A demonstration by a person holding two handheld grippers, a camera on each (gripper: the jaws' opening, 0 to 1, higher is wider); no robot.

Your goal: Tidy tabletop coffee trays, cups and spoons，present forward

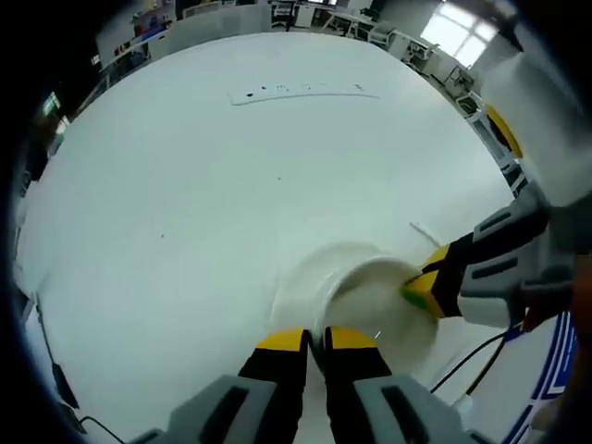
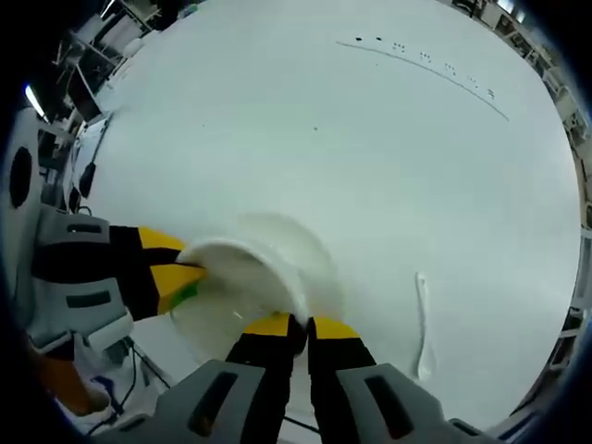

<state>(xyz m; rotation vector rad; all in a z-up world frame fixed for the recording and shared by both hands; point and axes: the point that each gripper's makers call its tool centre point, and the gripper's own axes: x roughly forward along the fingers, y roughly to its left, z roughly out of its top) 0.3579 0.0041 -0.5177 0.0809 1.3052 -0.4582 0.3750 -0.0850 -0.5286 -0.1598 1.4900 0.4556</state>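
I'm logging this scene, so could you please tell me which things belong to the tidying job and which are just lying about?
Job:
white cup, pinched at its rim by both tongs: left, right
white spoon on the table

Lying about:
white power strip
black cable

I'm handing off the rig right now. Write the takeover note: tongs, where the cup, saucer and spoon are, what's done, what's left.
Left tongs: shut on the rim of the white cup.
Right tongs: shut on the same cup's rim, at another spot; they enter the left gripper view from the right.
The cup is tilted, its mouth turned toward the cameras, over the white saucer on the white table.
The white spoon lies on the table, apart from the saucer, untouched.
Done: cup gripped by both tongs.
Left: probably stand the cup upright on the saucer, then place the spoon with them and present the set forward.
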